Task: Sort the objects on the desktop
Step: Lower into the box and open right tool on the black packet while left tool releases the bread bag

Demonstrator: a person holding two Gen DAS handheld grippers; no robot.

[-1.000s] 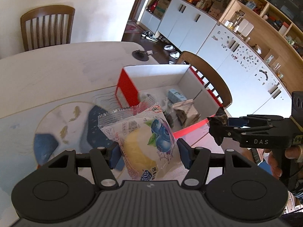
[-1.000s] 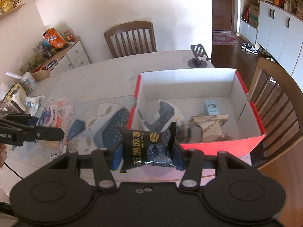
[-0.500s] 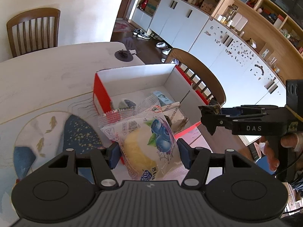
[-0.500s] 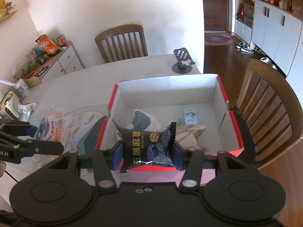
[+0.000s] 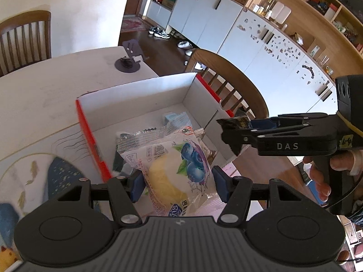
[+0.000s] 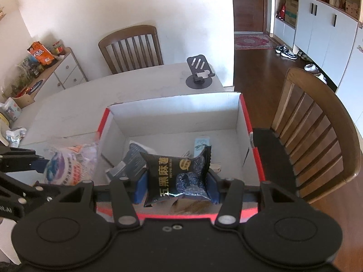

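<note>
Left gripper (image 5: 178, 187), lower centre of the left wrist view, is clamped on a clear blueberry bread packet (image 5: 174, 170): blue pads press both side edges, so the packet hangs upright with its printed face to the camera. Blueberry art and a yellow bun show through the film; a round blue logo at the bottom edge is too cropped to read.

Right gripper (image 6: 177, 187), lower centre of the right wrist view, is clamped on a black snack pouch (image 6: 178, 176), also pinched by its sides and held upright. Pouch reads "五黑麻薯" in gold, with small Latin lettering beside it, roughly "WU HEI MA SHU". In the left wrist view the right gripper's body at right centre is marked "DAS", and a person's hand (image 5: 326, 176) grips its handle.

The red-and-white cardboard box (image 6: 246, 115) sits open-topped at frame centre in both views, on a pale table (image 6: 74, 104). It already holds a dark blue pouch (image 6: 133, 162), a light blue sachet (image 6: 200, 142) and some brownish wrappers. Both held packets look poised over the box's near part, probably so they can be dropped straight in; the bread packet is nearer the box's left wall.

A phone stand (image 6: 199, 73) sits beyond the box, upper centre.
</note>
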